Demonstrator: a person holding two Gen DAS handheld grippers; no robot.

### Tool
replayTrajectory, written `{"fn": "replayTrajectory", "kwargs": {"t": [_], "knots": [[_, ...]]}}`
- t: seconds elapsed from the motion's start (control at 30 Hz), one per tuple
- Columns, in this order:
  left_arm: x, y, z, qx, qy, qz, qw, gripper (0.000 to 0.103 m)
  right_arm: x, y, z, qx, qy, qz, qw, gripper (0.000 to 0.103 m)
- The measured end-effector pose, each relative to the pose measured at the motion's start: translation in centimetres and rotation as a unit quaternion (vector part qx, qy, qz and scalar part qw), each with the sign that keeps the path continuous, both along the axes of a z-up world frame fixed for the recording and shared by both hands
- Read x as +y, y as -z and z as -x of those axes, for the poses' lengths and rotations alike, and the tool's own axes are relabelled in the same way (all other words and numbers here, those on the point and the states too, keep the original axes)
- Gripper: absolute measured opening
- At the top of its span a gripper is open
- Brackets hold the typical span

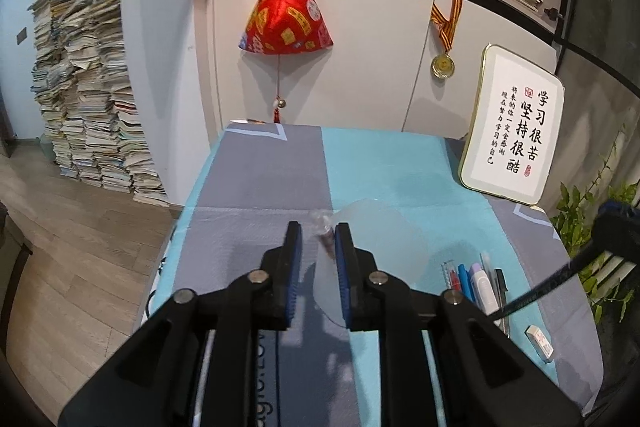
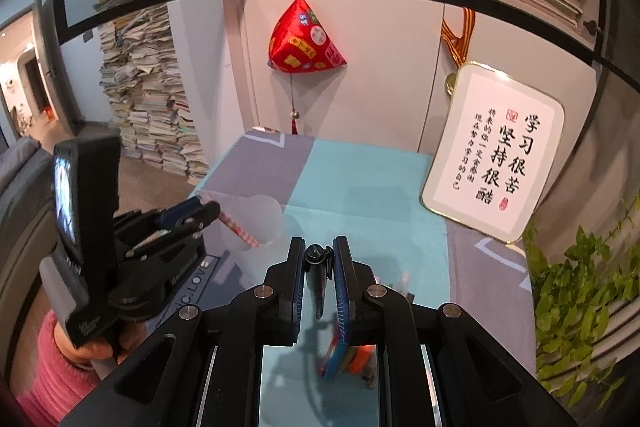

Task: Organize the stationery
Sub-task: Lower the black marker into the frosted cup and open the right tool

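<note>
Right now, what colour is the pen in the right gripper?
Black; the pen shows best in the right wrist view.

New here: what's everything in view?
Grey-and-turquoise tablecloth: one, covering the table.
Frosted translucent plastic cup: one, mid-table.
Red-checked pen: one, at the cup's rim.
Loose pens: several, red, blue, lilac, black, right side.
White eraser: one, near right edge.
Gold-rimmed calligraphy sign: one, white, back right.
Red silk pyramid ornament: one, on the wall.
Book pile: one, tall, floor left.
Left gripper: black, at the cup.
Right gripper: black, shut on a black pen.
Pink sleeve: one, behind the left gripper.
</note>
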State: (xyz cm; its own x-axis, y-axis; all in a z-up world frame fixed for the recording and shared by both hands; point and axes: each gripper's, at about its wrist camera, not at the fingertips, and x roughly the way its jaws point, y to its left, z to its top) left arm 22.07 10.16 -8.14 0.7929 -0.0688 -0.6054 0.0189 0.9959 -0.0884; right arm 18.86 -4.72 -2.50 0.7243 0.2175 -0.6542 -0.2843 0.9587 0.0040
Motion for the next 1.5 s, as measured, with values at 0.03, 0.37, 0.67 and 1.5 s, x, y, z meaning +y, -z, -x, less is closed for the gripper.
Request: {"fn": "replayTrajectory", "kwargs": {"t": [0.03, 0.37, 0.67, 1.5], "knots": [[0.1, -0.1, 0.3, -0.004, -0.005, -0.002, 1.0000, 0.019, 0.2, -0.2, 0.0, -0.003, -0.001, 0.001, 1.000, 0.015], [2.7, -0.2, 5.0, -0.023, -0.043, 0.012, 0.9987, 0.031, 2.5, -2.6, -1.5, -0.038, -0.018, -0.008, 0.999, 0.015], [4.5, 2.0, 6.3, 0.014, -0.071, 0.012, 0.9973, 0.031, 5.3, -3.2, -4.5, -0.032, -0.039, -0.028, 0.998, 0.015], [3.6, 2.6, 6.3, 0.030, -0.050, 0.015, 0.9982, 0.033, 9.3, 5.0, -9.8, 0.089, -0.058, 0.001, 0.994, 0.015]]}}
